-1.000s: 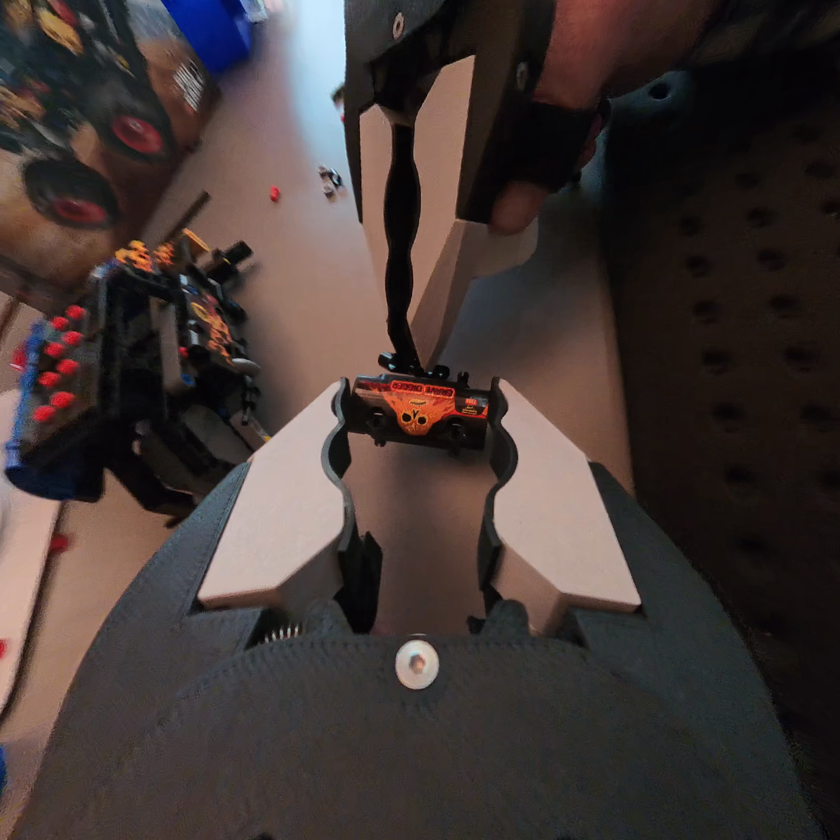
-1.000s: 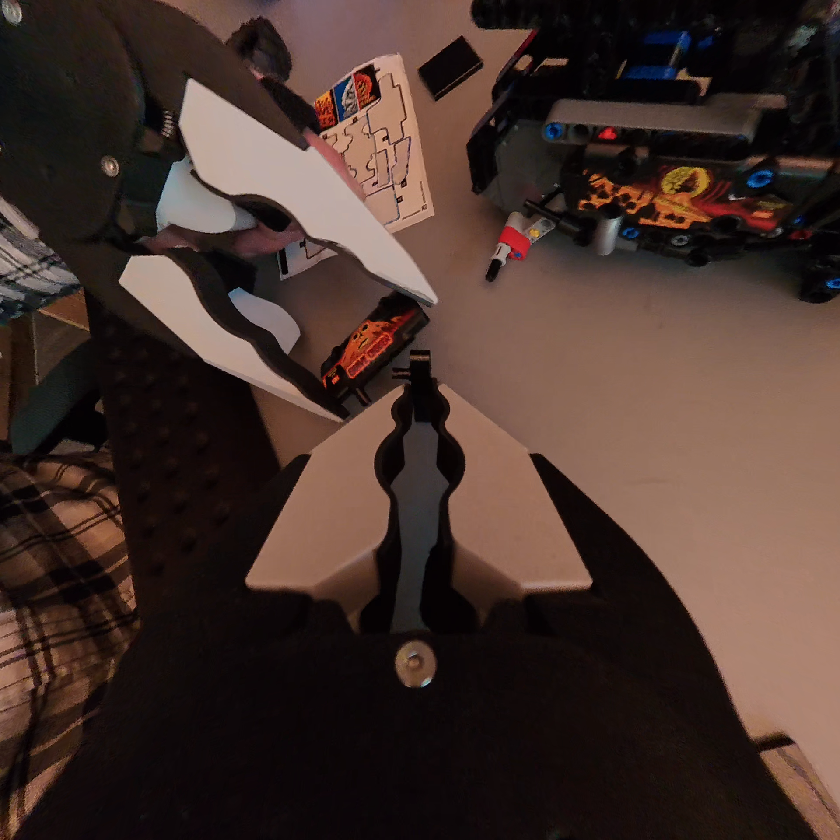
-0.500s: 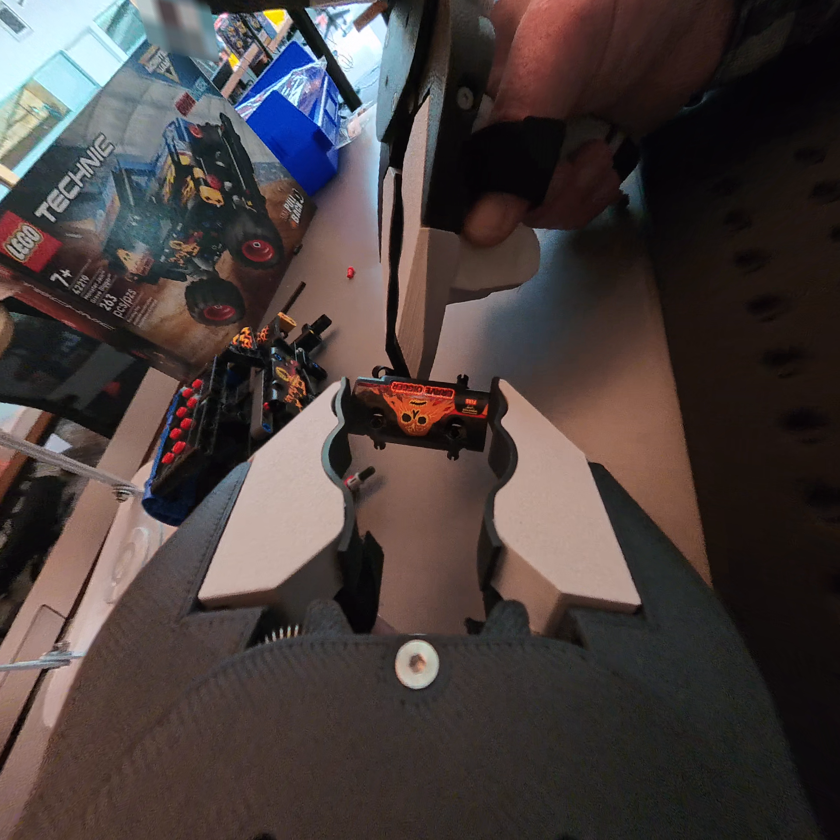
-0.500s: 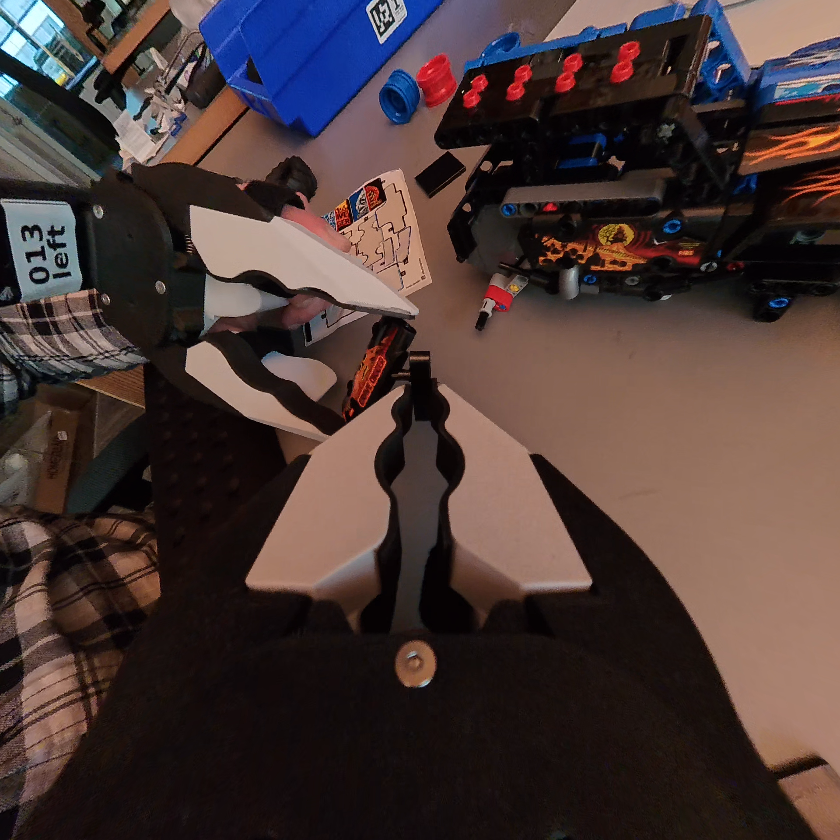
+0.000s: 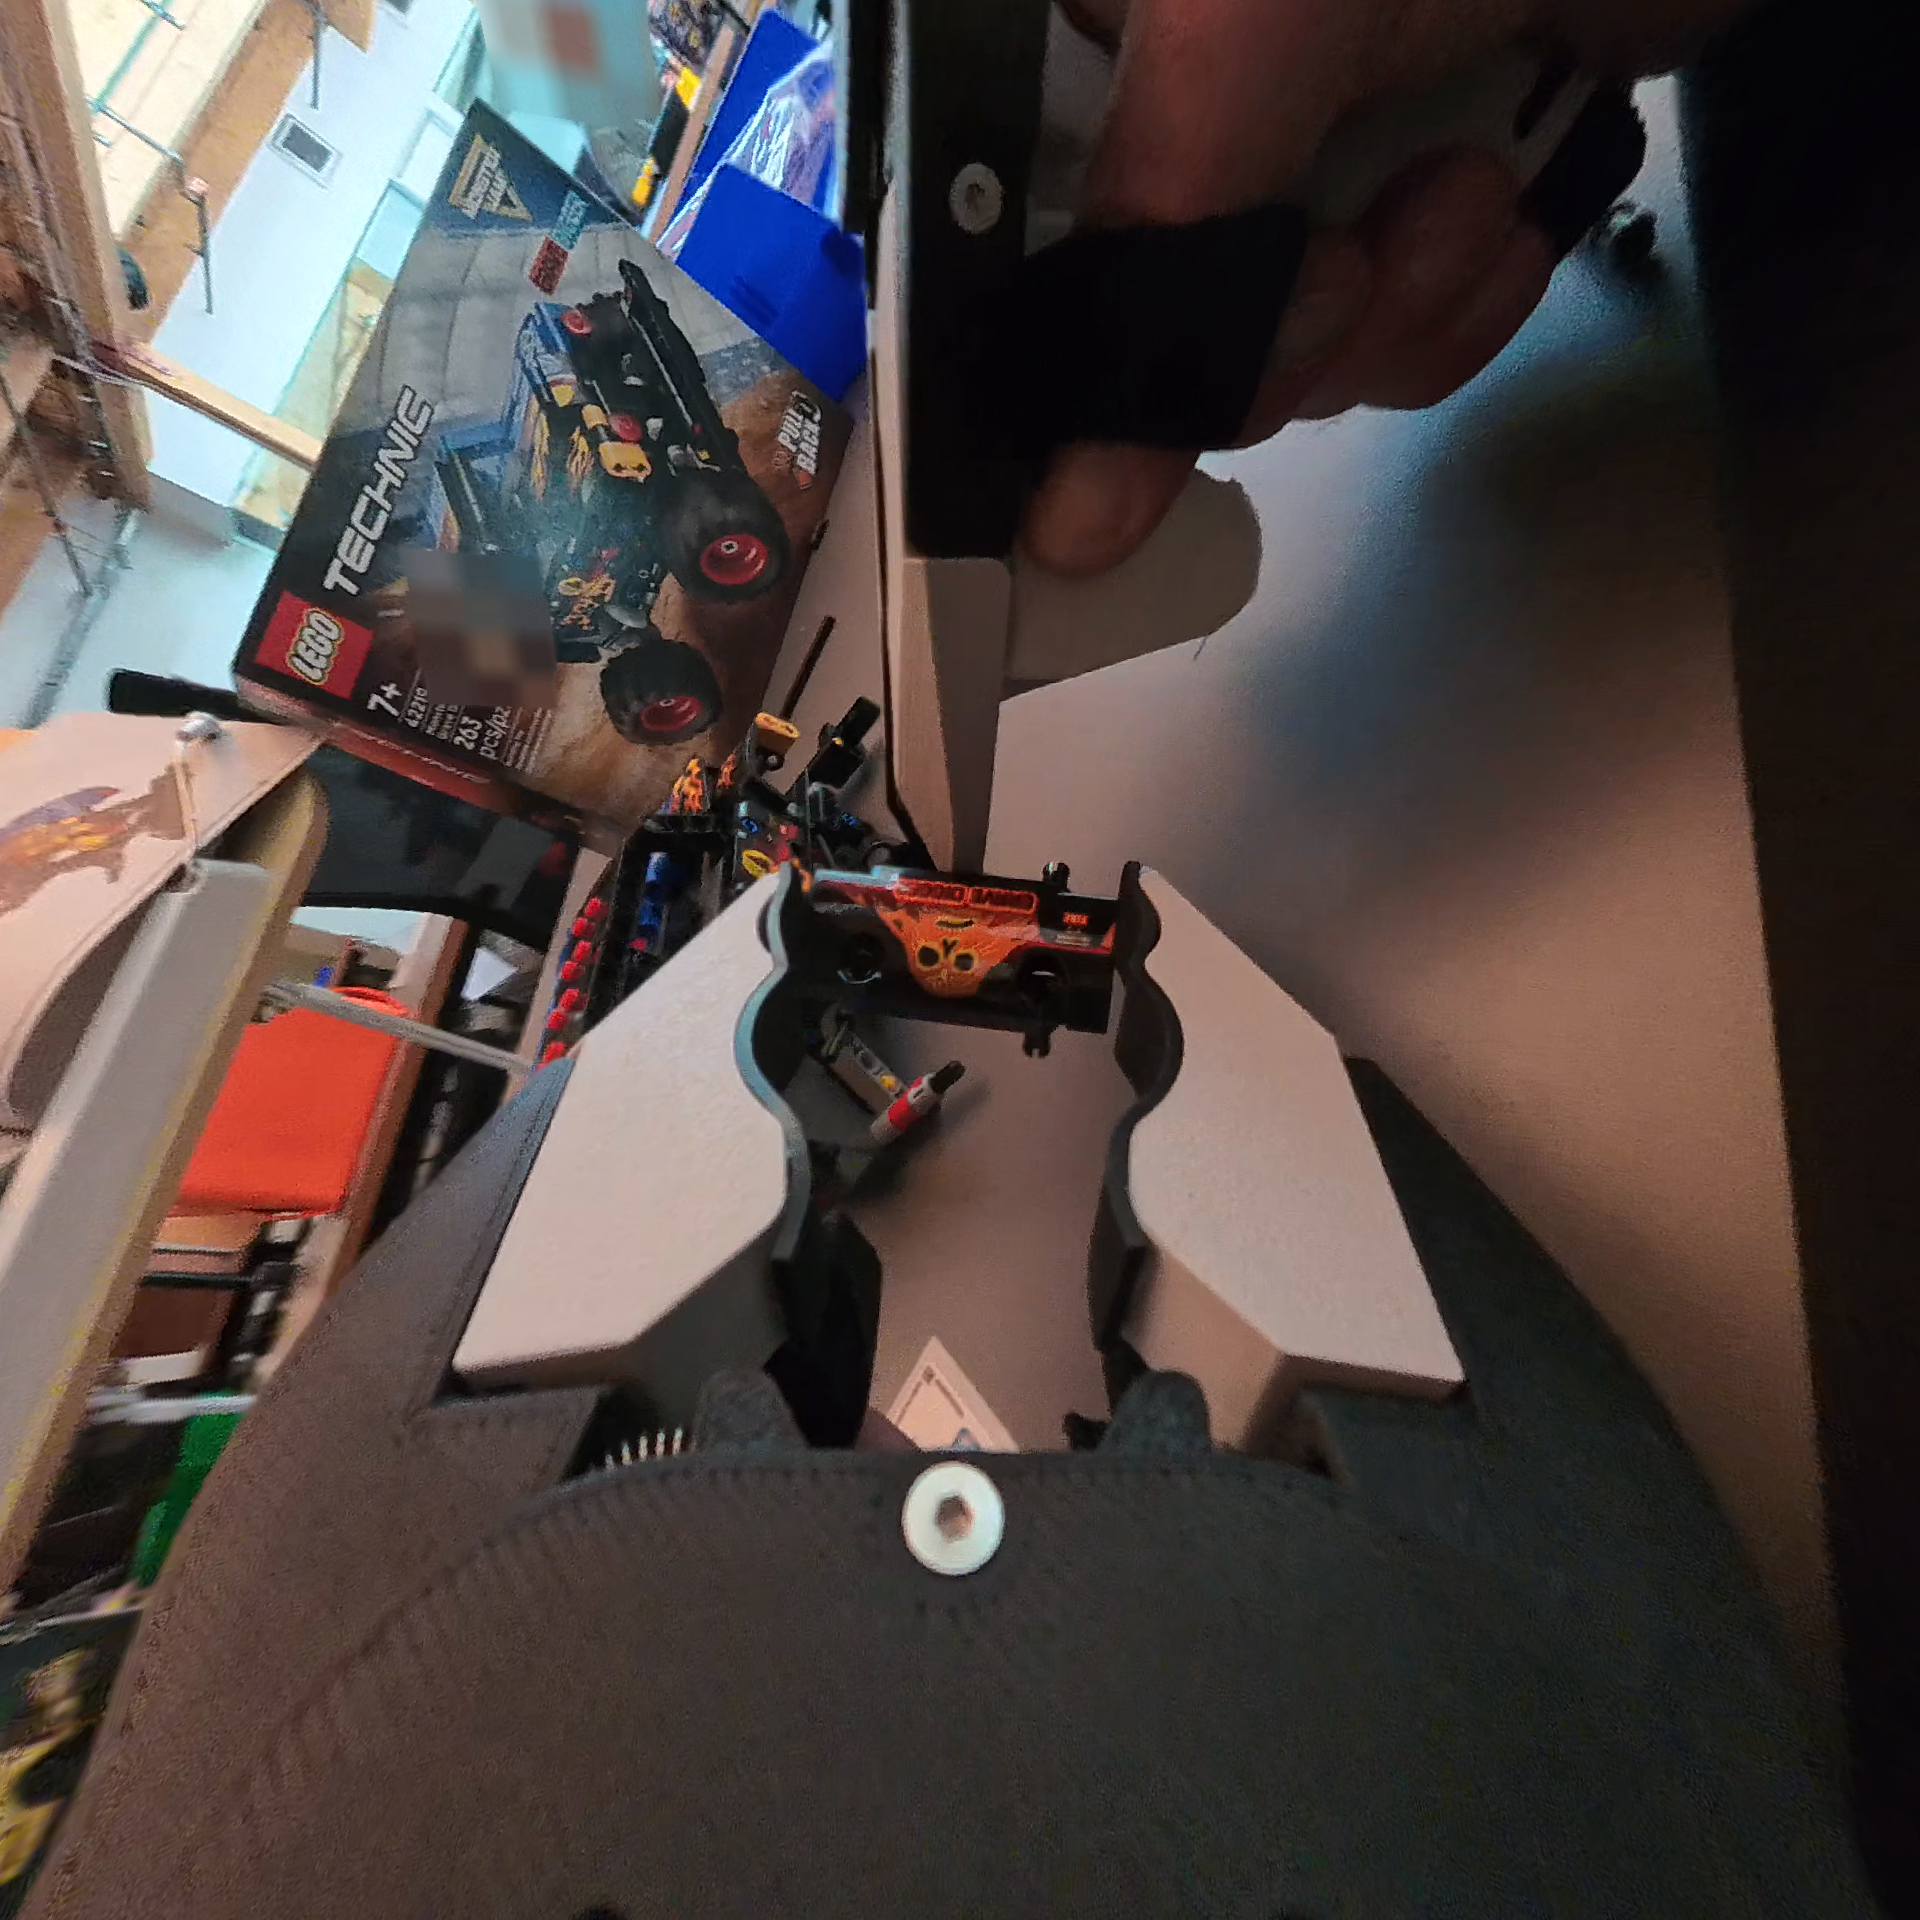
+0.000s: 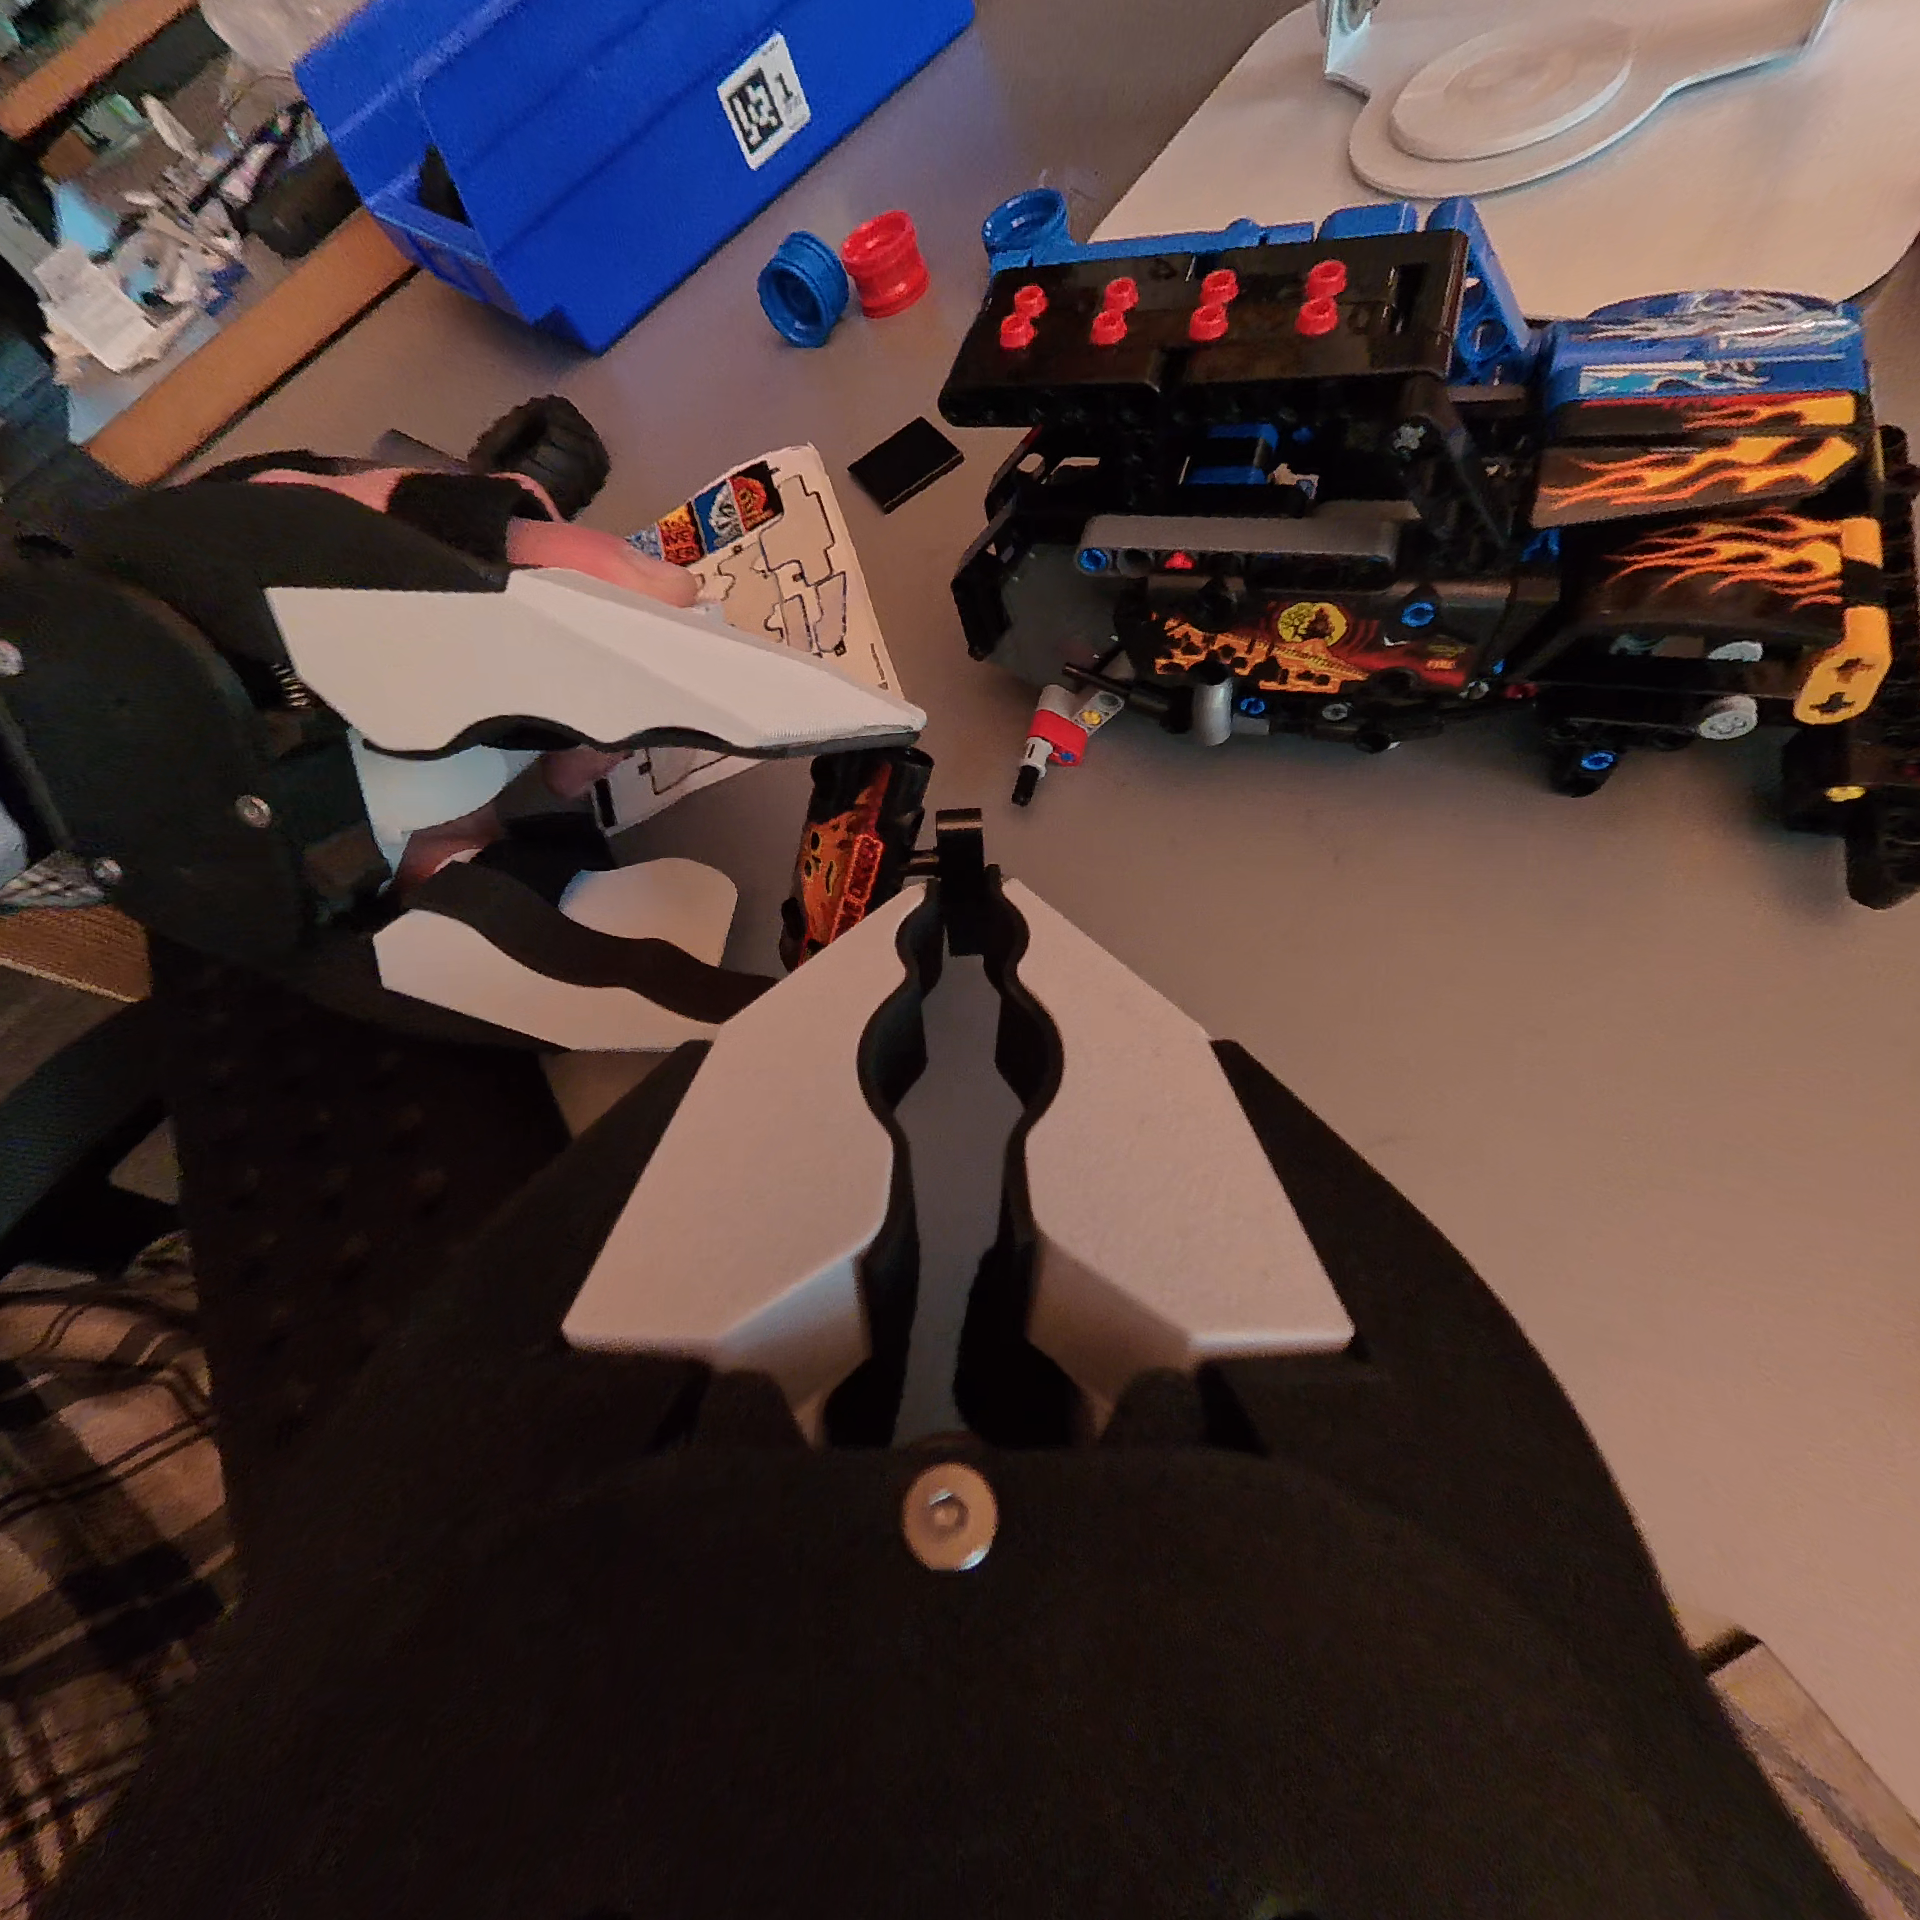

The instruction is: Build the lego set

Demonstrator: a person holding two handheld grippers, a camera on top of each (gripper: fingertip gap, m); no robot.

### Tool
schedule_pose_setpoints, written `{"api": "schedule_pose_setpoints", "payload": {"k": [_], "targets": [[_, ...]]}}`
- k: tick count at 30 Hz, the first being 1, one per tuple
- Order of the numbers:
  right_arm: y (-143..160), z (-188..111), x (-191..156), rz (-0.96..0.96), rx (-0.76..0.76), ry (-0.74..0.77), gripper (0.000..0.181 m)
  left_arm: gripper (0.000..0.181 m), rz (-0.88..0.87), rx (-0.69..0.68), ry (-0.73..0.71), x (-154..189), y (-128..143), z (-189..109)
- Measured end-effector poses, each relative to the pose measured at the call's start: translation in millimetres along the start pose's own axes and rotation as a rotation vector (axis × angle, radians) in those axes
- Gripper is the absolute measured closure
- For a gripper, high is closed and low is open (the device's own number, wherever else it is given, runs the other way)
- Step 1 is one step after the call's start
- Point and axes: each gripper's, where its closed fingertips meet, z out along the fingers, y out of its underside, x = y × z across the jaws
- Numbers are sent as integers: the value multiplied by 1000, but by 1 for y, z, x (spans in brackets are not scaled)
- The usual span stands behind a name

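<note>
The left gripper (image 5: pixel 954 961) has its two pale fingers spread about as wide as the flat black panel with the orange skull sticker (image 5: pixel 951 951) that it pinches end to end, held up off the grey table (image 6: pixel 1455 1091). The right gripper (image 6: pixel 961 883) is closed almost completely, clamping a small black connector piece (image 6: pixel 958 842) that pokes out past its tips and sits right against the panel's edge, where a short pin seems to bridge the two. From where I stand it looks like the connector is being pressed onto the panel, and that is the risky part: the panel is held only by its narrow ends, so a push slightly off line could twist it in the grip or pop it out onto the table. The connector is gripped by very little material, so a sideways load could flick it away. If the pin and hole are not square to each other, forcing them may jam the joint. I cannot tell whether the pin is seated yet. The half-built black and blue truck with flame stickers (image 6: pixel 1455 540) lies well apart to the right, with the white sticker sheet (image 6: pixel 790 561) behind the left gripper, so a dropped part could skid under either.
</note>
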Motion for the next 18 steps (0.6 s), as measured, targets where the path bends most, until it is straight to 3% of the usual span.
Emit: {"api": "schedule_pose_setpoints", "payload": {"k": [11, 18], "targets": [[1, 7, 6, -67, -29, 99, 177, 123, 243, -153, -113, 1, 8, 5], [-3, 6, 9, -86, -10, 136, 177, 123, 246, -197, -144, -3, 10, 7]]}}
